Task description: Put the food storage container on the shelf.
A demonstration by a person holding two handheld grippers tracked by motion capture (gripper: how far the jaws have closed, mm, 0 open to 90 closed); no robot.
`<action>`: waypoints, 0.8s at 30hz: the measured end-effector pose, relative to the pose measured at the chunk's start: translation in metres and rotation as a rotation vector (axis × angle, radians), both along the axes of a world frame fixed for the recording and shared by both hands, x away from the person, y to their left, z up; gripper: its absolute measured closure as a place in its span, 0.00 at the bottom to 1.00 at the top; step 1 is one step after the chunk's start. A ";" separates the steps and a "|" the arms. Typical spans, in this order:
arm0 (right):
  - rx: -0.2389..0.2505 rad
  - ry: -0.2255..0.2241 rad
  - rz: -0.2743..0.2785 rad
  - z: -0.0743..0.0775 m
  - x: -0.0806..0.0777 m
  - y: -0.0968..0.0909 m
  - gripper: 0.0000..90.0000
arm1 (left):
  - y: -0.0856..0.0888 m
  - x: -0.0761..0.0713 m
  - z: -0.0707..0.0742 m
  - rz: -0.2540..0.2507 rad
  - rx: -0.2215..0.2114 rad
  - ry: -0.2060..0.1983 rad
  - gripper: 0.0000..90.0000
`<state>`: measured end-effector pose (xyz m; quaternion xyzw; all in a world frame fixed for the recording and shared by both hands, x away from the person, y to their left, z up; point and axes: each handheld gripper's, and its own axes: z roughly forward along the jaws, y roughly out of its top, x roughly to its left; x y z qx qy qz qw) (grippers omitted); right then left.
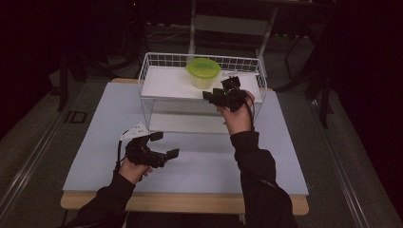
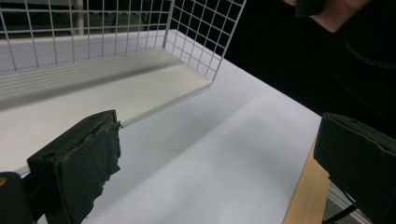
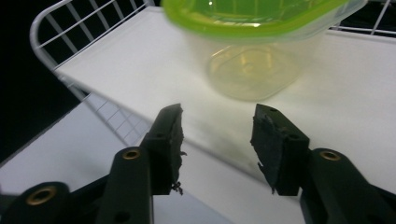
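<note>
On top of the white wire shelf (image 1: 157,80), the right gripper (image 3: 217,128), jaws apart and empty, nears a clear green-lidded plastic tub (image 3: 254,56); gripping it likely comes next.

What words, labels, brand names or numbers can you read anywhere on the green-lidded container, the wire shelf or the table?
None: no readable text in any view.
Clear plastic container with green lid: no label or print visible.
White wire-mesh shelf: no markings.
Pale blue tabletop: blank.
Dark plate on the floor beside the table: too small and dim to read.
</note>
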<state>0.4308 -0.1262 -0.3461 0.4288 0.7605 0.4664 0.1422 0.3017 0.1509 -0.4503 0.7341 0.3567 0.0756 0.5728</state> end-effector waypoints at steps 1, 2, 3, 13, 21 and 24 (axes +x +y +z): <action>-0.002 -0.005 0.007 0.000 -0.004 0.000 0.53 | 0.000 -0.001 0.000 -0.002 0.004 -0.004 0.02; -0.003 -0.003 0.020 0.001 -0.007 0.000 0.51 | -0.001 -0.001 0.000 0.000 0.008 -0.008 0.02; -0.009 -0.007 0.026 0.001 -0.011 0.000 0.49 | -0.001 -0.002 0.001 -0.002 0.017 -0.011 0.02; -0.022 -0.031 0.095 -0.006 -0.042 -0.002 0.33 | 0.002 -0.008 0.001 0.015 0.028 -0.037 0.02; 0.014 -0.037 0.160 -0.032 -0.071 -0.012 0.22 | 0.002 -0.012 0.000 0.011 0.046 -0.068 0.02; -0.019 -0.045 0.168 -0.044 -0.080 -0.015 0.20 | -0.002 -0.014 -0.001 -0.007 0.059 -0.075 0.02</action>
